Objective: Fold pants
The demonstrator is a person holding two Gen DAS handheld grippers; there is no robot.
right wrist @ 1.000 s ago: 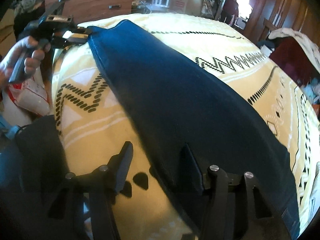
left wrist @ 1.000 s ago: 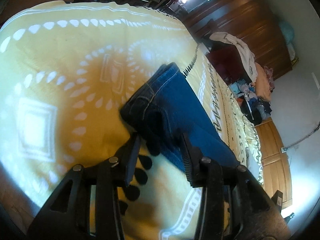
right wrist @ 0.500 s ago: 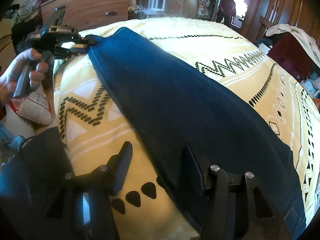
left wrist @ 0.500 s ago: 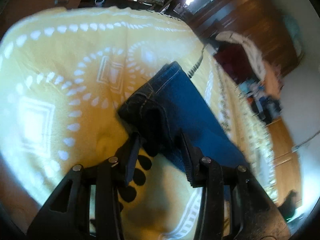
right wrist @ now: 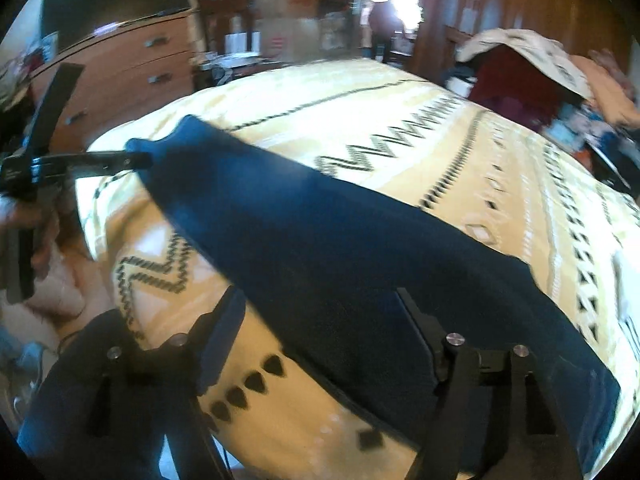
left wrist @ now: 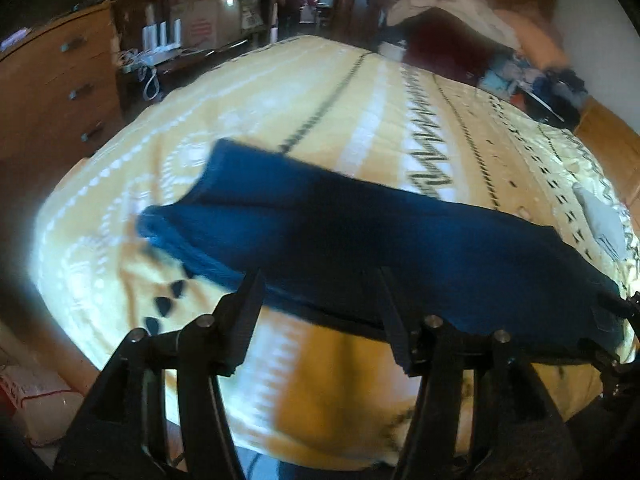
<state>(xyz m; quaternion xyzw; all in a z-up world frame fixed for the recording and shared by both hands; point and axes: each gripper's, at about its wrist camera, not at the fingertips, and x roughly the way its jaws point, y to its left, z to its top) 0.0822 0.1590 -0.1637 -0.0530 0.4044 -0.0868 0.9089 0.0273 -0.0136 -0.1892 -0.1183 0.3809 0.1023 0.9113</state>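
While the pants (right wrist: 340, 264) lie as one long strip from 10 to 4 o'clock, crosswise folds remain; left gripper (left wrist: 320, 300) and right gripper (right wrist: 320, 316) have just been opening, jaws wide, pressing nothing.

One pair of blue pants (left wrist: 360, 240) lies folded lengthwise on one yellow patterned bedspread (left wrist: 320, 92). Two grippers work at it: the left gripper (left wrist: 320, 292) and the right gripper (right wrist: 320, 312), each with two black fingers. Beyond the far left edge of the bedspread stands one wooden chest of drawers (left wrist: 52, 92), showing three handles. Past the far end of the bedspread one person (right wrist: 384, 20) stands in a doorway. Beyond the bedspread's far right corner rises one heap of clothes (left wrist: 460, 12); its separate pieces are too blurred to count.
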